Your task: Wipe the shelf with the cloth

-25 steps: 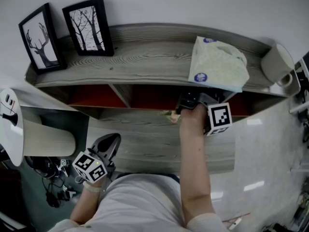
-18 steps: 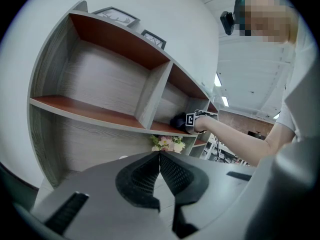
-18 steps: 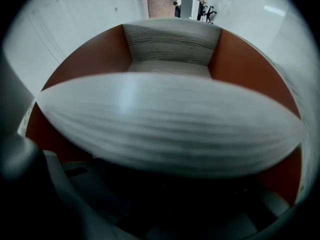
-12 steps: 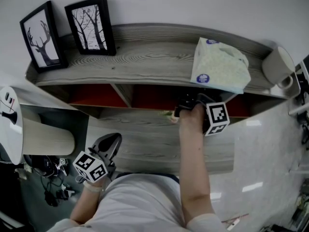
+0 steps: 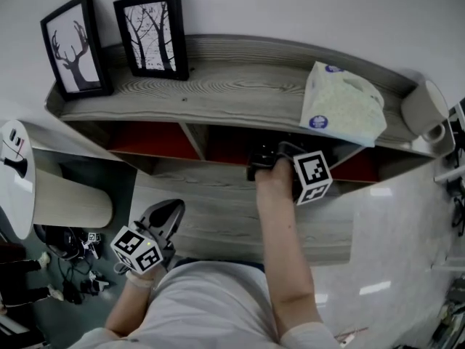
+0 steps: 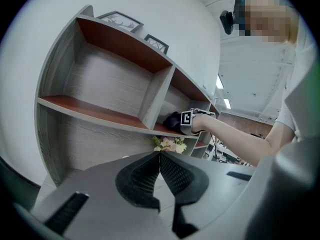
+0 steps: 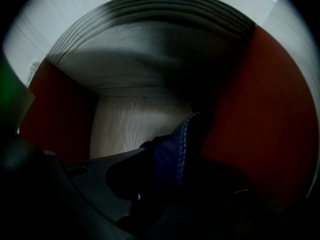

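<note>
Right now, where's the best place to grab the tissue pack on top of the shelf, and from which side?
The tissue pack lies flat on the shelf's top board, its soft front edge at the board's lip, and the wall closes off the back. So probably pinch that front edge, coming from the front at board height.

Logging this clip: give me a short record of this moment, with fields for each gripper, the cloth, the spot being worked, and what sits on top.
left gripper: jaws shut, empty, held low, apart from the shelf
right gripper: shut on the cloth, reaching into the shelf
cloth: dark blue cloth, bunched between the right jaws
spot: red-lined compartment right of the upright divider in the grey wooden shelf unit
on top: black-framed deer picture, black-framed tree picture, pale green tissue pack
</note>
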Tool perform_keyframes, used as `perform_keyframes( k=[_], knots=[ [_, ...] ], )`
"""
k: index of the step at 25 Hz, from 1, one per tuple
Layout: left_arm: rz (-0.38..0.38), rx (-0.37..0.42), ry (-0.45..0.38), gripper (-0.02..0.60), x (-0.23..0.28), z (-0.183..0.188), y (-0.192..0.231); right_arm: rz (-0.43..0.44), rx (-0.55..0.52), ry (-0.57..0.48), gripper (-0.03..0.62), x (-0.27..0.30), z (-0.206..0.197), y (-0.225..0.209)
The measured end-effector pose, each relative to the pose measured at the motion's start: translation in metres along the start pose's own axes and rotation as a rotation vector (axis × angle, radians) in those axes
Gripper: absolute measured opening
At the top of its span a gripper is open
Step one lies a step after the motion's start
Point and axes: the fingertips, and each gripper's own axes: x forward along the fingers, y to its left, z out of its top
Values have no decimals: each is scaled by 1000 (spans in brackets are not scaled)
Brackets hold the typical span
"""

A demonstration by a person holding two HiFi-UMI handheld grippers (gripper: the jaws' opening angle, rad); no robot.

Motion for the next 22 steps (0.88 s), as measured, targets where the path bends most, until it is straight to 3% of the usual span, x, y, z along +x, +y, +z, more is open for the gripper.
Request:
perform_keyframes(
  k=[22],
  knots=[
    [81, -36, -59, 17, -32, -3, 16, 110, -104, 413, 71, 5, -161, 26]
  ],
)
